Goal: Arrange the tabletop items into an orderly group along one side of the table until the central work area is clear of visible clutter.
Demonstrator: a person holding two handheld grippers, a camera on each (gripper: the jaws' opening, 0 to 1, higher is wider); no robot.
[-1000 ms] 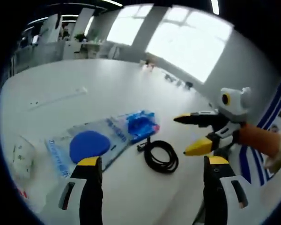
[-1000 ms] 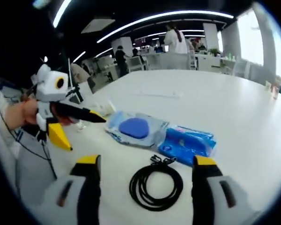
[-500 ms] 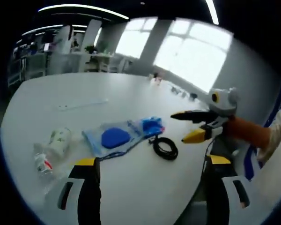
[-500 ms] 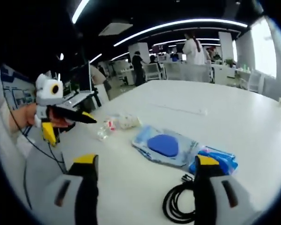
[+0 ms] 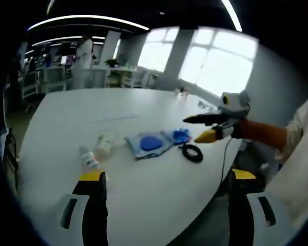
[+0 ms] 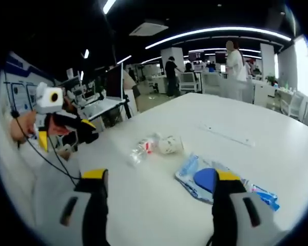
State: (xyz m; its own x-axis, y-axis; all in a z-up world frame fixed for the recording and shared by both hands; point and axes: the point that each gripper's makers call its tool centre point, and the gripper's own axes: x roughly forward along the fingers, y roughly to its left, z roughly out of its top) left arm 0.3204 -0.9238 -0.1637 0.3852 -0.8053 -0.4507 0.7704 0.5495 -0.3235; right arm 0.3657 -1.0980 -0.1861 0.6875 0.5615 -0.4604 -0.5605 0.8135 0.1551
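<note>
While we hold both tools above a wide white desk (image 5: 143, 195), the clutter sits in a loose row near its middle. Seen from the left gripper view, our left tool (image 5: 164, 177) has its yellow-tipped jaws spread wide apart and empty. Beyond them, from left to right, lie a clear plastic bottle (image 5: 88, 158) on its side, a crumpled pale wrapper (image 5: 104, 143) just beside it, a clear pouch with a blue disc (image 5: 150, 143), a smaller blue packet (image 5: 181, 136) touching that pouch, and a coiled black cable (image 5: 192, 152) near the desk's edge. Our right tool (image 5: 209, 128) comes in from the right, hanging above the cable with its jaws parted and nothing between them.

From the right gripper view, the left tool (image 6: 66, 130) hovers at the far left beside the desk (image 6: 159, 205). Then come the bottle (image 6: 141, 148), the wrapper (image 6: 169, 145), the pouch (image 6: 205, 179) and the blue packet (image 6: 262, 197). Our right tool (image 6: 159, 177) stands open and empty in the foreground. People stand among office desks in the background.
</note>
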